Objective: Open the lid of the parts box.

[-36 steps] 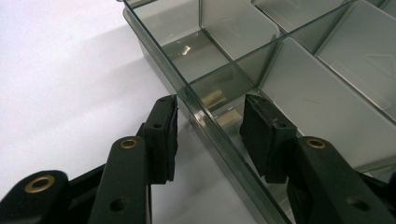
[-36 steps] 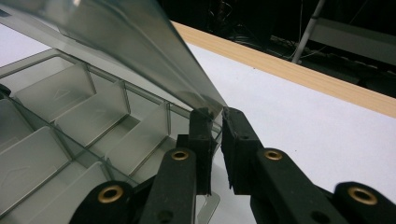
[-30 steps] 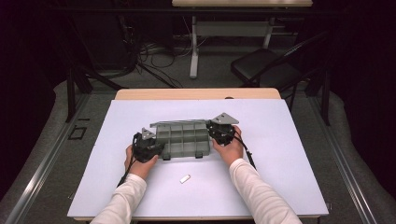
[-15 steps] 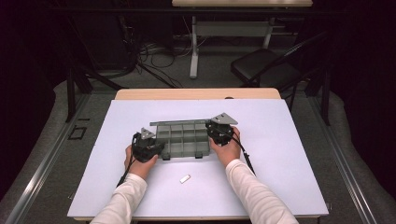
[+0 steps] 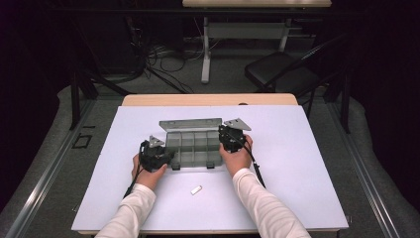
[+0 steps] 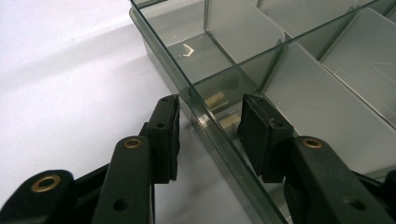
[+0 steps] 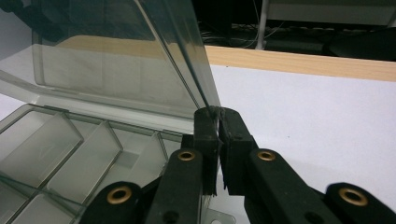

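Small white piece (image 5: 196,189) near the table's (image 5: 307,188) front edge. Mid-table, a clear compartment box (image 5: 193,148), long axis parallel to that edge, hinge on the far side. Left gripper (image 6: 208,125) straddles its side wall, jaws spread. Right gripper (image 7: 217,116), its jaws just closed, pinches the raised lid (image 7: 116,60). Light, stiff, slick plastic: best gripped by thin edges.
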